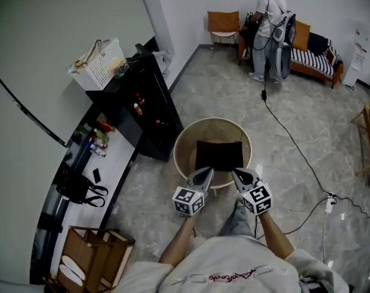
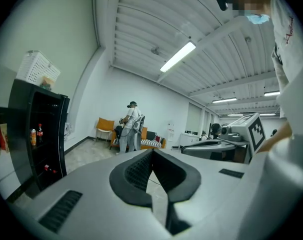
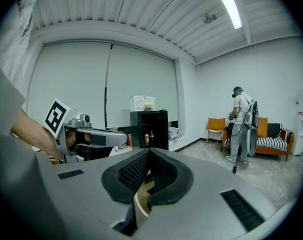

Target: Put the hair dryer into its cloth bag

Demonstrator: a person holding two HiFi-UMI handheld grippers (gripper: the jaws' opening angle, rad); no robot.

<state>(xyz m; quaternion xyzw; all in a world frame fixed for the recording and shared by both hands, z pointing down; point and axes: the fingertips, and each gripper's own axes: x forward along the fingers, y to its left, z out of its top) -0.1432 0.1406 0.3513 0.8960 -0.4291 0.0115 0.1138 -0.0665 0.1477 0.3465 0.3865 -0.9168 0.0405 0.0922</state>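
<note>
A round beige table (image 1: 184,140) stands just ahead of me, and a flat black cloth bag (image 1: 219,154) lies on it. No hair dryer can be made out in any view. My left gripper (image 1: 203,175) and right gripper (image 1: 245,176) hover side by side at the table's near rim, both shut with nothing between their pads. In the left gripper view the jaws (image 2: 151,173) meet, and the right gripper (image 2: 226,145) shows beside them. In the right gripper view the jaws (image 3: 147,173) are likewise closed, with the left gripper (image 3: 89,138) at the left.
A black shelf cabinet (image 1: 145,112) with a white basket (image 1: 99,63) stands left of the table. A person (image 1: 269,29) stands at the back by a sofa (image 1: 313,57) and an orange chair (image 1: 224,23). A cable (image 1: 295,151) crosses the floor. A black handbag (image 1: 81,188) and a cardboard box (image 1: 90,255) lie at the near left.
</note>
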